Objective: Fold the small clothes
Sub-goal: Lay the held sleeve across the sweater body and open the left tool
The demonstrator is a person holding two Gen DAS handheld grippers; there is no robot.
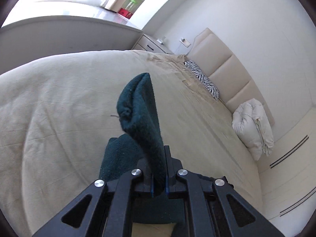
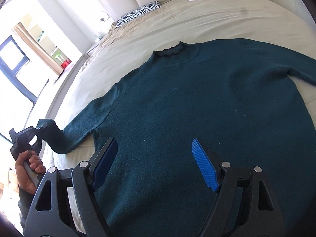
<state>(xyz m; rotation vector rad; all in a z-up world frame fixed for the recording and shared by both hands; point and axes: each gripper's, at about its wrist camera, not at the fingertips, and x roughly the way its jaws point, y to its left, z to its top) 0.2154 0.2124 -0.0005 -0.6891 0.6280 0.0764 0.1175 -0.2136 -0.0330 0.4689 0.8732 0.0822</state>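
Note:
A dark teal sweater (image 2: 177, 108) lies flat on the beige bed cover (image 2: 217, 19), neck toward the headboard. My left gripper (image 1: 159, 177) is shut on the cuff of its sleeve (image 1: 140, 106), which stands up above the bed. In the right wrist view the left gripper (image 2: 39, 130) holds that sleeve's end (image 2: 57, 136) at the bed's left edge. My right gripper (image 2: 156, 158) is open and empty, just above the sweater's lower body.
A zebra-print pillow (image 1: 203, 79) and a white pillow (image 1: 250, 126) lie by the padded headboard (image 1: 223, 63). A nightstand (image 1: 152, 45) stands beyond the bed. A window and shelves are at the far side.

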